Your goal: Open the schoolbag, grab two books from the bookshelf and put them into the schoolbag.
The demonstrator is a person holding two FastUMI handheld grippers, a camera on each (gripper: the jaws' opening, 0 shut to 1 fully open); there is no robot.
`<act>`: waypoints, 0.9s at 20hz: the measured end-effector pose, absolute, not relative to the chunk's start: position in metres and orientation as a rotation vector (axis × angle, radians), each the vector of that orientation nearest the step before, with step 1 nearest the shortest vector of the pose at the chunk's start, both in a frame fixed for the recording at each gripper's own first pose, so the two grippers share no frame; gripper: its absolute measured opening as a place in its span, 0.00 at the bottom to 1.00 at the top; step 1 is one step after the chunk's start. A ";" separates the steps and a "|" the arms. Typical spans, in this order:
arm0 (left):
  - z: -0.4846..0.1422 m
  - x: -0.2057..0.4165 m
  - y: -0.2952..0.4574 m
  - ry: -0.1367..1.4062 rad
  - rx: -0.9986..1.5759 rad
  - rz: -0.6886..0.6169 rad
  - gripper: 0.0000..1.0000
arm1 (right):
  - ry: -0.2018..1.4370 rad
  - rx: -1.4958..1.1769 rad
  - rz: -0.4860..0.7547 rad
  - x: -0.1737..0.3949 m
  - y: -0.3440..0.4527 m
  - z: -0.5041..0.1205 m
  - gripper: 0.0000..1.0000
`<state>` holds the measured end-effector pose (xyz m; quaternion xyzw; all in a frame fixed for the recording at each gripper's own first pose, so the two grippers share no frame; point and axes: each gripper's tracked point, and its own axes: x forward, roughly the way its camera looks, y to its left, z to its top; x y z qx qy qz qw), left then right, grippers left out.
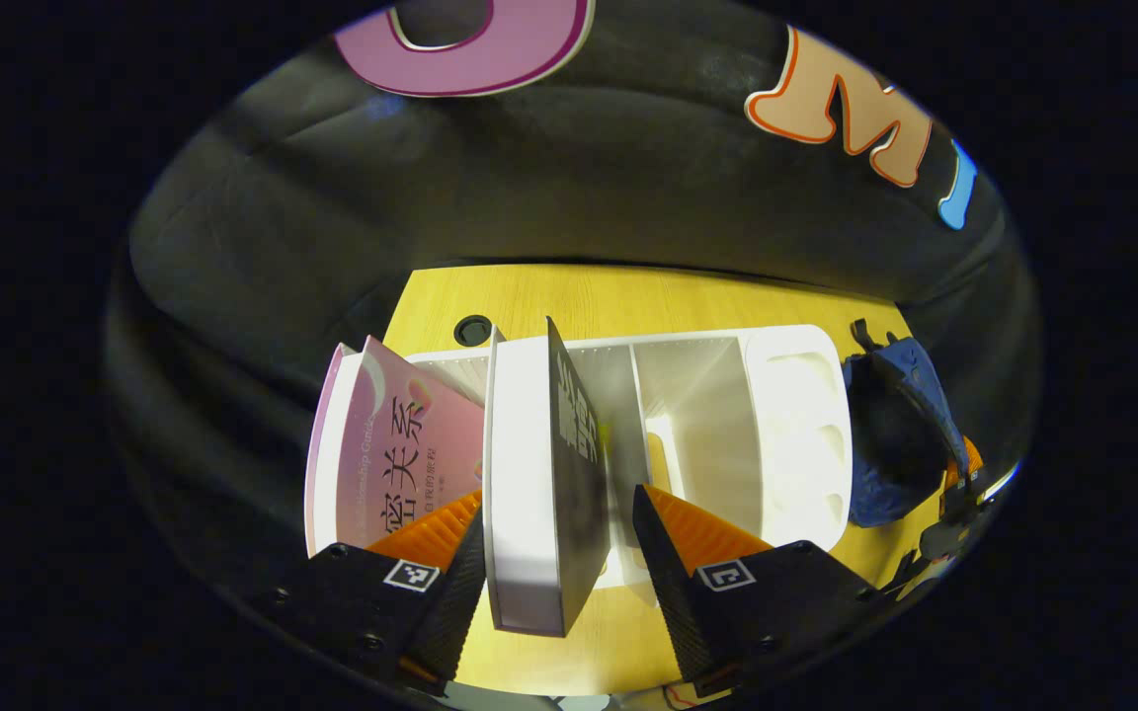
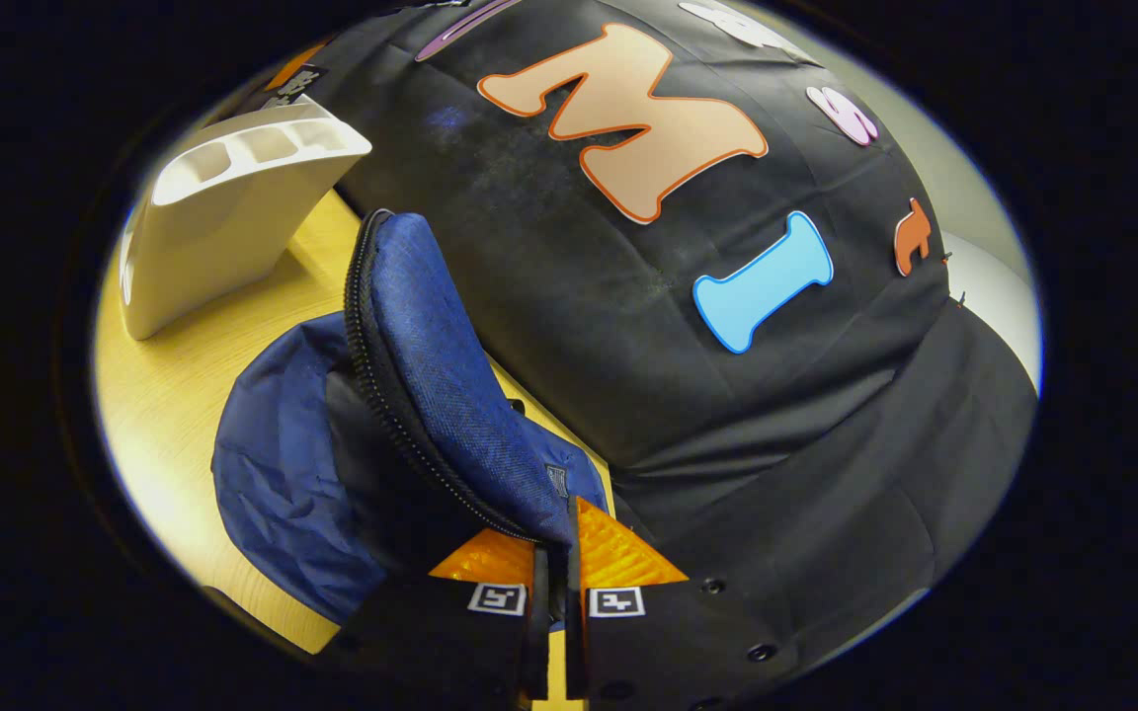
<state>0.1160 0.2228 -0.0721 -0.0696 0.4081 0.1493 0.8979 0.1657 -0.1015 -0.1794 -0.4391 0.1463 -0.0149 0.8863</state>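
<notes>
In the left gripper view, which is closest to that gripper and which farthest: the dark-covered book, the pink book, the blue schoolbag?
1. Dark-covered book: upright between the open left gripper fingers, nearest.
2. Pink book: leaning just left of it, by the left finger.
3. Blue schoolbag: far right, beyond the white bookshelf, farthest.

In the left gripper view, the pink book (image 1: pixel 386 459) has its lower corner hidden behind one finger (image 1: pixel 436 538) of the left tongs (image 1: pixel 554 538). The dark-covered book (image 1: pixel 544 474) hides part of the white bookshelf (image 1: pixel 727 415) behind it. The schoolbag (image 1: pixel 900 434) is small and dim at the edge. In the right gripper view, the schoolbag's inside is too dark to tell, and the bookshelf's far end is cut off.
</notes>
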 end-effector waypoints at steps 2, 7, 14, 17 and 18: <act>-0.080 0.121 0.225 0.891 -0.171 0.295 0.77 | 0.305 -0.912 -0.034 0.165 -0.103 -0.179 0.10; -0.099 0.125 0.220 0.993 -0.214 0.265 0.67 | 0.306 -0.905 -0.044 0.157 -0.104 -0.177 0.09; -0.119 0.142 0.213 1.065 -0.246 0.262 0.39 | 0.307 -0.897 -0.050 0.155 -0.104 -0.176 0.10; -0.127 0.143 0.215 1.095 -0.247 0.268 0.40 | 0.306 -0.899 -0.048 0.152 -0.106 -0.175 0.10; -0.130 0.143 0.216 1.105 -0.249 0.271 0.41 | 0.305 -0.900 -0.046 0.153 -0.106 -0.176 0.10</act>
